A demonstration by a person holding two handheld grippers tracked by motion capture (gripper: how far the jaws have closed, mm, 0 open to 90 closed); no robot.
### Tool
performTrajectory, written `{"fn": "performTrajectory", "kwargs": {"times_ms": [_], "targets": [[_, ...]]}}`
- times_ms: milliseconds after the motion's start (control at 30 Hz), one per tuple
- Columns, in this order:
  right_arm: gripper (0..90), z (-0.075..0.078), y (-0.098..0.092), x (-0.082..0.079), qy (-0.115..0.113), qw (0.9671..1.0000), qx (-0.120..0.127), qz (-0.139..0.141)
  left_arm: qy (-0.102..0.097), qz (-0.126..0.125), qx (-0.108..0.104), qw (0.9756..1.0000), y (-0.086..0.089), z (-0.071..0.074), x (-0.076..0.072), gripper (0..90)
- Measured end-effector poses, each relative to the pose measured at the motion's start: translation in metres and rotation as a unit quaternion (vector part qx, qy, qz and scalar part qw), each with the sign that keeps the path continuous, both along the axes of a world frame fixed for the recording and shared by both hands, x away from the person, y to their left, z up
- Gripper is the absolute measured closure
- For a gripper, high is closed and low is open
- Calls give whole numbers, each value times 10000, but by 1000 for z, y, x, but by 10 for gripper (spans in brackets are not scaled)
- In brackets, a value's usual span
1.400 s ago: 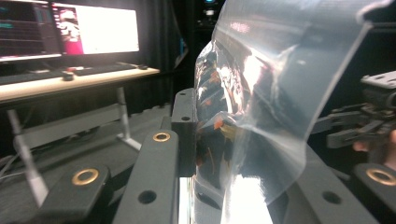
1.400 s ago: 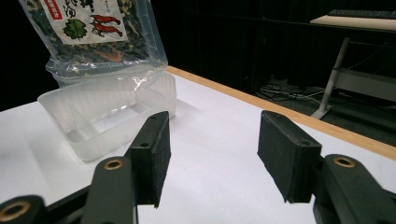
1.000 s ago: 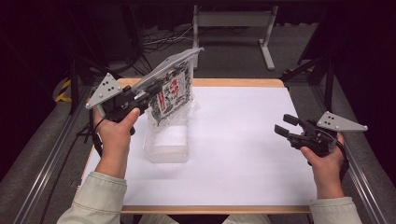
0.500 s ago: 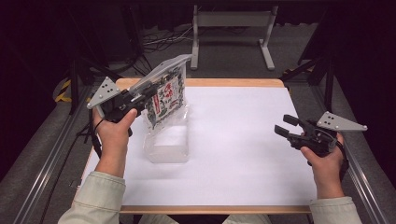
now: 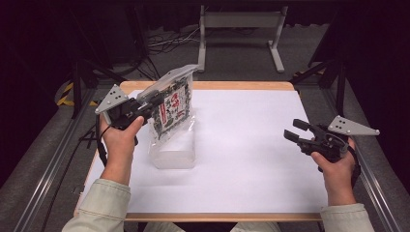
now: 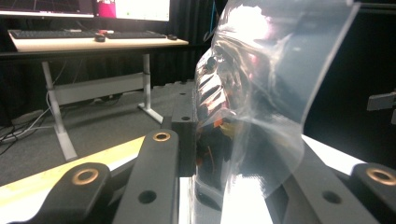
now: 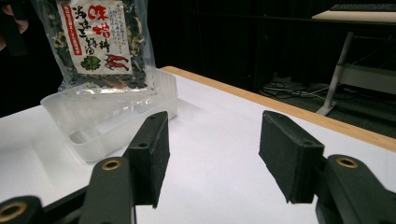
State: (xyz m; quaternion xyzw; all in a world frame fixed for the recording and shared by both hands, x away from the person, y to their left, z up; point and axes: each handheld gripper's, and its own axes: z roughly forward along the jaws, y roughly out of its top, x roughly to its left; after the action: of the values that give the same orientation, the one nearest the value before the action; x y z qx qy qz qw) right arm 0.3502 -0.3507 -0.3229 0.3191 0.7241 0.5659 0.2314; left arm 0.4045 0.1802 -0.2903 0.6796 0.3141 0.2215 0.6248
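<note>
While the clear packet (image 5: 170, 107) is held up at the left centre of the high view, pinched near its top edge between the closed jaws of the left gripper (image 5: 150, 102), its lower end hangs just inside the clear plastic tray (image 5: 173, 155) that stands on the white table (image 5: 251, 159). The work is judged to be the placing of the packet into the tray, and it is judged roughly halfway done: the packet has been picked up and brought over the tray, but it has not been laid down or let go. What is left, by this reading, is for the packet to be lowered flat into the tray and released.

At the right of the high view the right gripper (image 5: 296, 130) is held above the table, well apart from the tray; its jaws stand wide apart and nothing is between them, as the right gripper view confirms.

The packet is seen in the right gripper view (image 7: 95, 44) as a transparent bag of dark dried pieces with a white label bearing red characters and red chillies. Its film is glossy and crinkled, and its empty top strip curls over in the left gripper view (image 6: 275, 79).
</note>
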Motion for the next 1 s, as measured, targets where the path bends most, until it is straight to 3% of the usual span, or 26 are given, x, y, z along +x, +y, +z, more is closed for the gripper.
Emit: {"fn": "performTrajectory", "kwargs": {"times_ms": [167,1000], "targets": [[434,-2,1,2,28,10000,-4,32,15,-3,124,9999,-2,-2,0,737],[431,-5,0,4,125,9999,56,38,162,-39,125,9998,-3,-30,11,736]]}}
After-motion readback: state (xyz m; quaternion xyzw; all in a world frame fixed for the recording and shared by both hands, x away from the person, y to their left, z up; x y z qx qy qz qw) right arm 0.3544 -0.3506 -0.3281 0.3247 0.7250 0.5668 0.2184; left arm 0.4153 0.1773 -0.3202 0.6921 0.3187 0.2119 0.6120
